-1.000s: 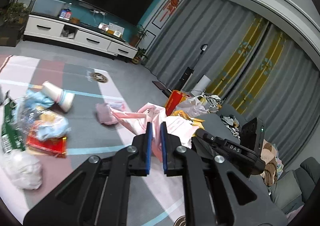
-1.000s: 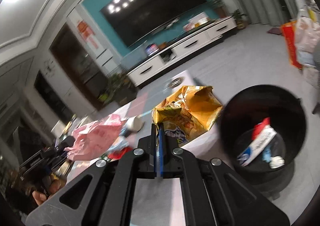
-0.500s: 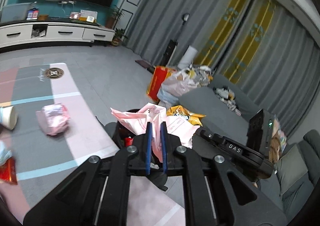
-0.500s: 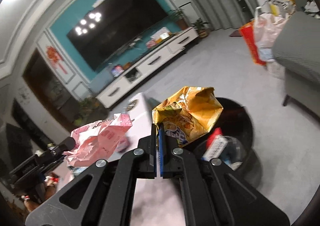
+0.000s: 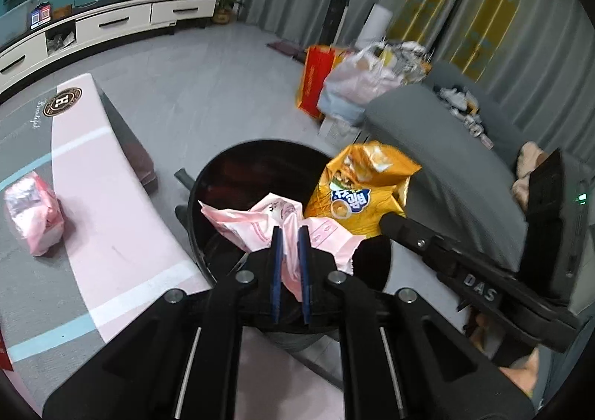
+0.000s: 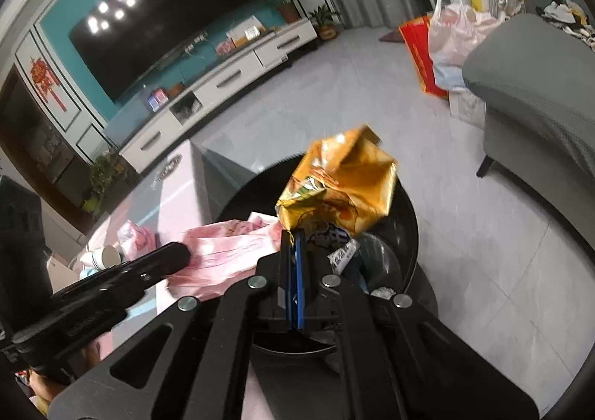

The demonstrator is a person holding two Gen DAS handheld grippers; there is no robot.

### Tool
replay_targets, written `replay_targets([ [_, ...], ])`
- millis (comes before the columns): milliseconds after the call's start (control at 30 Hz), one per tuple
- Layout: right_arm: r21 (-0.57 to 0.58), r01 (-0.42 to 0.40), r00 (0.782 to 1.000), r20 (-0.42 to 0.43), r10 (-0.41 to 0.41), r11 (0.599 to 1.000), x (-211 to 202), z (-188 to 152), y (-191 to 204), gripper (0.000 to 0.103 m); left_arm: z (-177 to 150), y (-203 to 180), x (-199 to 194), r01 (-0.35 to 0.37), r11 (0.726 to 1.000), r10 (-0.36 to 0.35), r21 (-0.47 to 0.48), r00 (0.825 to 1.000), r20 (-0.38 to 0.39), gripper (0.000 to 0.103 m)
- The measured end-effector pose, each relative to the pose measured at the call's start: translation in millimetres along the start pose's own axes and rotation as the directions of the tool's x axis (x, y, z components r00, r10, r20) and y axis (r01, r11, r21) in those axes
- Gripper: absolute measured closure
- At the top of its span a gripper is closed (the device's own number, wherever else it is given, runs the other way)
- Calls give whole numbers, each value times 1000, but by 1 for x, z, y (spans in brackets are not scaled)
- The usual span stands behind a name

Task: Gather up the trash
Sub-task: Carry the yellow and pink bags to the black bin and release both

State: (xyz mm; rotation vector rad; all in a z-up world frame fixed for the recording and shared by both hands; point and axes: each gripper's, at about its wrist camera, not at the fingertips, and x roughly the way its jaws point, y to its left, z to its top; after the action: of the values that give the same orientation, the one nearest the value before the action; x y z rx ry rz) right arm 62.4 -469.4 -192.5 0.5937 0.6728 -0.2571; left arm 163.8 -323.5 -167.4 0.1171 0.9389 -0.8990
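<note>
Item 1: pink bag [image 5: 260, 221], crumpled, clamped between the jaws of the left gripper [image 5: 289, 245] and held over the open black bin [image 5: 208, 178], so that letting go would drop it inside.

Item 2: gold snack bag [image 6: 340, 184], pinched by its lower edge in the right gripper [image 6: 293, 264], jaws clenched, at 2 o'clock from the pink bag, also above the bin.

Item 3: pink packet [image 5: 33, 213], on the counter [image 5: 122, 234] at 9 o'clock, uncollected.
</note>
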Motion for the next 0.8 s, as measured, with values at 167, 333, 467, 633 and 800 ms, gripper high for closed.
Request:
replay_targets([
  [167, -5, 25, 996, -80, -25, 1000, 14, -6, -1, 99, -1, -3, 17, -53, 999, 53, -4, 998, -43, 91],
  [333, 28, 34, 987, -161, -29, 999, 22, -8, -8, 89, -3, -4, 10, -56, 998, 55, -13, 998, -30, 41],
  [467, 77, 61, 987, -150, -49, 995, 15, -9, -18, 65, -6, -9, -6, -38, 999, 38, 6, 999, 4, 38],
  [633, 92, 58, 991, -122, -47, 994, 6, -10, -19, 64, -16, -6, -39, -18, 1000, 18, 1, 997, 70, 29],
  [800, 70, -13, 997, -69, 18, 997, -3, -10, 1, 62, -35, 2, -82, -69, 998, 69, -5, 987, 145, 19],
])
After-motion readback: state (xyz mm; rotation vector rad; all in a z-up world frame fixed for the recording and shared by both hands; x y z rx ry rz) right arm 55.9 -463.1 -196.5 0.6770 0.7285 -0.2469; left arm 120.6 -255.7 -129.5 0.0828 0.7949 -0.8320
